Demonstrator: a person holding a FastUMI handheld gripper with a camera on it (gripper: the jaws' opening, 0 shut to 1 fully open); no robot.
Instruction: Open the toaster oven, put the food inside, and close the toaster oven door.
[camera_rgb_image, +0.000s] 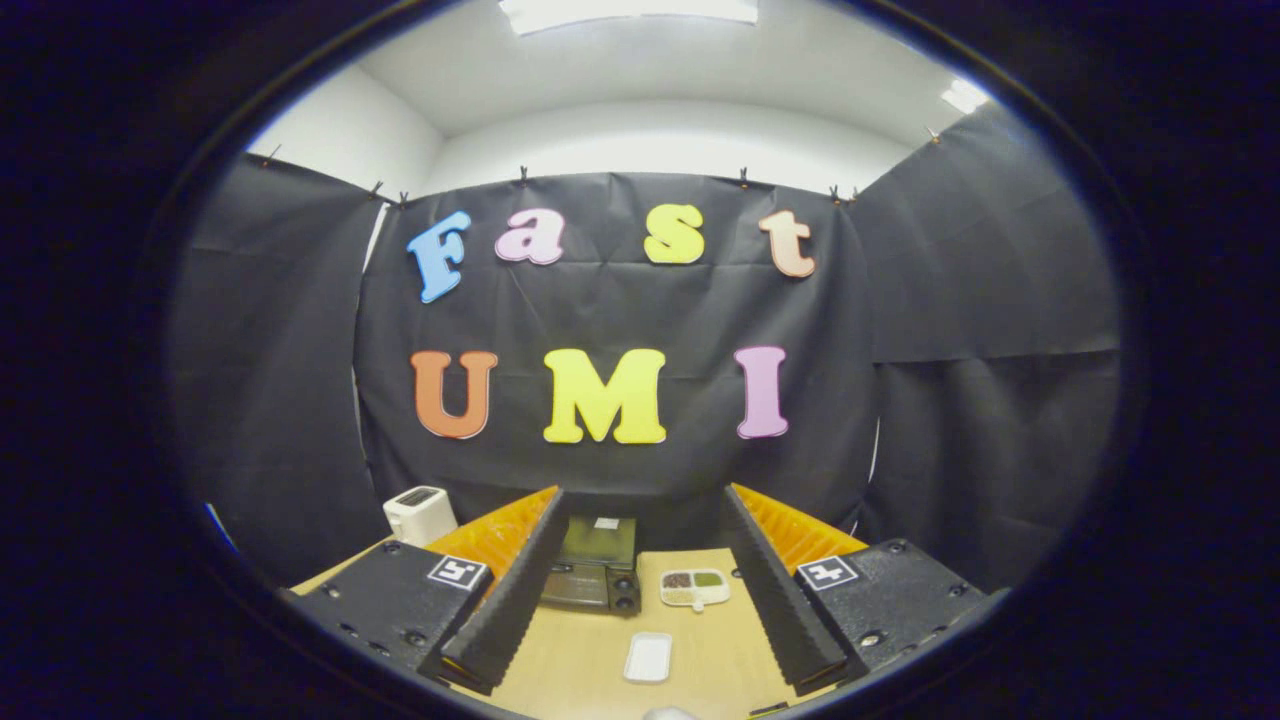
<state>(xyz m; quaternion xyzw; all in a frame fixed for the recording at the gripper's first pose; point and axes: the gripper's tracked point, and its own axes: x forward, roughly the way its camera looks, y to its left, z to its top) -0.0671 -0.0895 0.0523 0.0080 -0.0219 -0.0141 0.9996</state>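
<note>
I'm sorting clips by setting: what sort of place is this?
Likely a staged recording booth: black cloth walls surround a wooden table with a toaster oven and food tray, seen between the open gripper fingers.

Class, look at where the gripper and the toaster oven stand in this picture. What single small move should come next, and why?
Probably bring the gripper forward and down toward the toaster oven to reach its door. The fingers stand wide open with nothing between them, the oven sits beyond them on the table with its door apparently shut, and the food tray rests beside it, untouched.
</note>
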